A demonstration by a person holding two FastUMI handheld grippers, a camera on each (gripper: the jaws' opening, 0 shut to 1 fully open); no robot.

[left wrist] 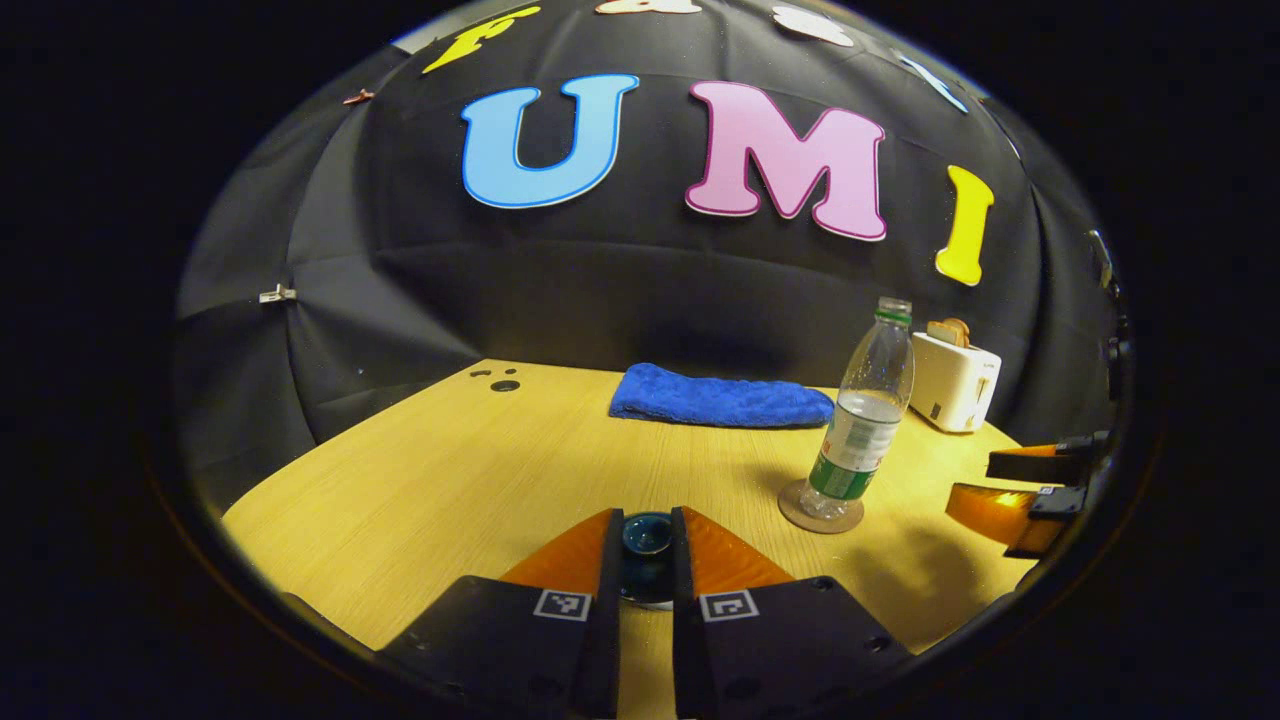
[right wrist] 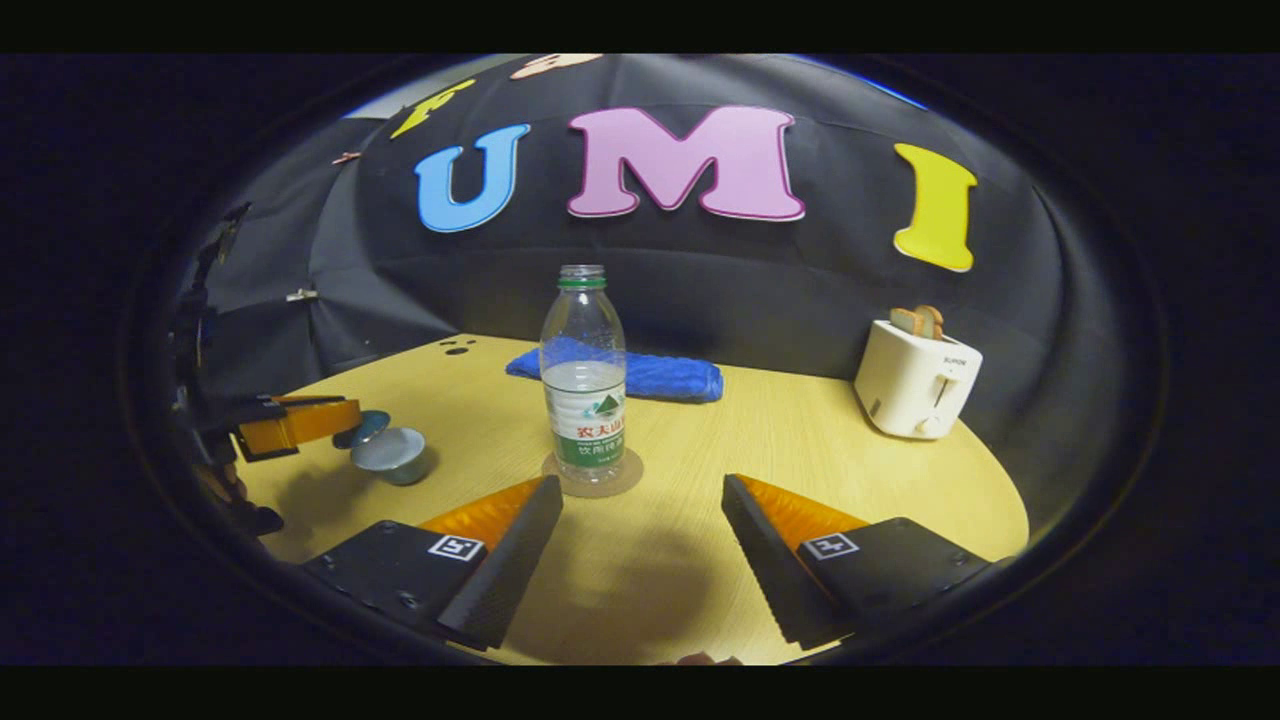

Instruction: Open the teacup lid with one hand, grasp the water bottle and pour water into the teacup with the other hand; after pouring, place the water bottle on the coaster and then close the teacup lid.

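My left gripper is shut on the dark blue teacup lid, held low over the table. In the right gripper view the left gripper holds the lid tilted, just behind and left of the uncovered teacup. The clear water bottle, part full with a green label, stands upright on the round coaster. My right gripper is open just in front of the bottle, touching nothing. The left gripper view shows the bottle on the coaster, with the right gripper beside it.
A folded blue towel lies behind the bottle near the wall. A white toaster with bread in it stands at the back right. The wooden table has a rounded front edge.
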